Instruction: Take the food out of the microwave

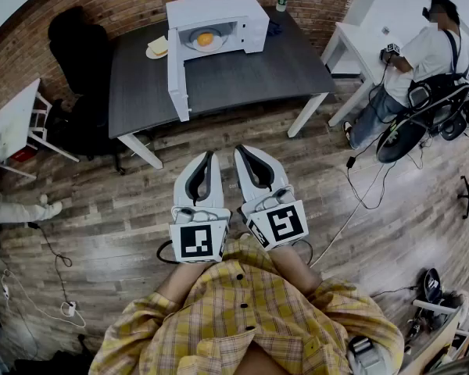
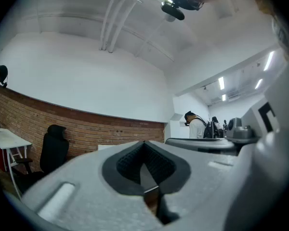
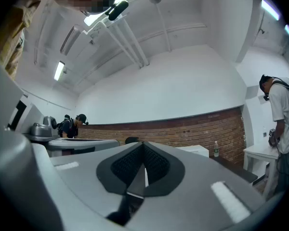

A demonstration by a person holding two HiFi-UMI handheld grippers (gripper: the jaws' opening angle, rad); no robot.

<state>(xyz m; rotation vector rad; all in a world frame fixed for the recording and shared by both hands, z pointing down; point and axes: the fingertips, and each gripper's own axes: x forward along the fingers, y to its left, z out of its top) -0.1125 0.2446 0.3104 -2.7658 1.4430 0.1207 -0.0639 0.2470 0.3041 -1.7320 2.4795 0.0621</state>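
**Step in hand: approach to the open microwave (judged).**

1. The left gripper [image 1: 209, 159] is held level near the body. Its jaws are seen pressed together with nothing between them.
2. The microwave door [image 1: 177, 76] is found ahead of the left gripper and slightly to its left, swung fully out over the dark table [image 1: 250, 76]. It should be passed on its right side, so that it is not struck during the reach.
3. A small plate with a pale food item [image 1: 157, 48] lies further ahead, to the left of the door. It lies outside the oven and should probably be left alone.
4. The food [image 1: 205, 38], an orange-yellow item on a white plate [image 1: 194, 46], is located inside the microwave [image 1: 219, 10], straight ahead of both grippers and well apart from them.
5. The right gripper [image 1: 241, 153] is held just beside the left one, tilted slightly upward. Its jaws are likewise closed and empty.

**Recommended execution (judged).**

- A step toward the table is required before any reach.
- One gripper's jaws should be opened before the cavity is entered.
- The plate rim should be gripped rather than the food.
- The plate should be kept level and drawn straight back, clear of the cavity's lower edge.
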